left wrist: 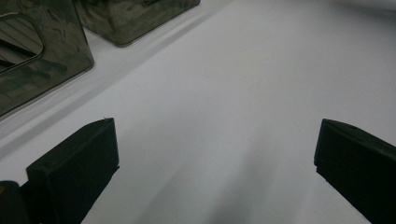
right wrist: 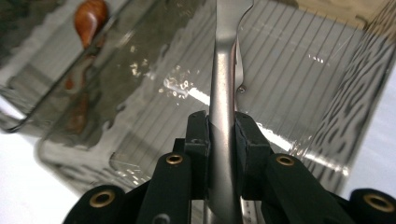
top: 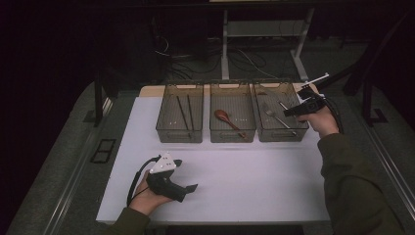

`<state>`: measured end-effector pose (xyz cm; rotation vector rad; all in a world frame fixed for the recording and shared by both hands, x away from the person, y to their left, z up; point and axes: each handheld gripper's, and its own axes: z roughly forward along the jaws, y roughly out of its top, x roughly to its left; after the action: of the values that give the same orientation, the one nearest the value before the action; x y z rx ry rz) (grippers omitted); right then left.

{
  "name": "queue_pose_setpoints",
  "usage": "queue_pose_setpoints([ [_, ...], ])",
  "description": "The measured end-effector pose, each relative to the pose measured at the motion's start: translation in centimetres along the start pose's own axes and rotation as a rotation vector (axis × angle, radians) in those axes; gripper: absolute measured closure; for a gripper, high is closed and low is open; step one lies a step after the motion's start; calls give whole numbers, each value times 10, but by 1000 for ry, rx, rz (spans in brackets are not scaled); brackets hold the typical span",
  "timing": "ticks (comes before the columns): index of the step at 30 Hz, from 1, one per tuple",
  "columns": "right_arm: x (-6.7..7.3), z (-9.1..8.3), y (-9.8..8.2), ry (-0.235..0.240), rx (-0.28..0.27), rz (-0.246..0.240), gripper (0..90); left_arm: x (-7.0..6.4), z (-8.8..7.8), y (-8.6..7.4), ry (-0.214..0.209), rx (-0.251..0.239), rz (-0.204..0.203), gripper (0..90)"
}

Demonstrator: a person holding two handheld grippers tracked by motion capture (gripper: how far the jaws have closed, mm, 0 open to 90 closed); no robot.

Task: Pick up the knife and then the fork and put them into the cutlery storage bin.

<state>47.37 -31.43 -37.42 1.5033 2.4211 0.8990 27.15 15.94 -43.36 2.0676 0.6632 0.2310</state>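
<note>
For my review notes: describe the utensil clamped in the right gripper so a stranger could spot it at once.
On the white table stand three smoky bins in a row. Over the rightmost bin hovers the right gripper, its jaws shut on a flat silver metal utensil handle. Unlike the wooden spoon in the middle bin, it is shiny steel and held aloft.

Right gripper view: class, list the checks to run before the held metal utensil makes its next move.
1. Right gripper clamped on the metal utensil: ok.
2. Utensil over the right bin: ok.
3. That bin already holds metal cutlery: ok.
4. Utensil's type: cannot tell, its head is cut off by the frame.
5. Left gripper open, holding nothing, away from the bins: ok.
</note>
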Motion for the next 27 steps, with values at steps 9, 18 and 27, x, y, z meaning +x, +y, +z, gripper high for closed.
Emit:
queue_pose_setpoints([
  [9,2,17,0,-36,-3,21,658,-2,3,-2,-20,10,19,0],
  [18,7,1,-3,-19,-87,-19,435,-1,2,-3,-15,12,16,0],
  [27,23,-19,-22,18,-196,-81,309,1,3,-4,-11,10,12,0],
])
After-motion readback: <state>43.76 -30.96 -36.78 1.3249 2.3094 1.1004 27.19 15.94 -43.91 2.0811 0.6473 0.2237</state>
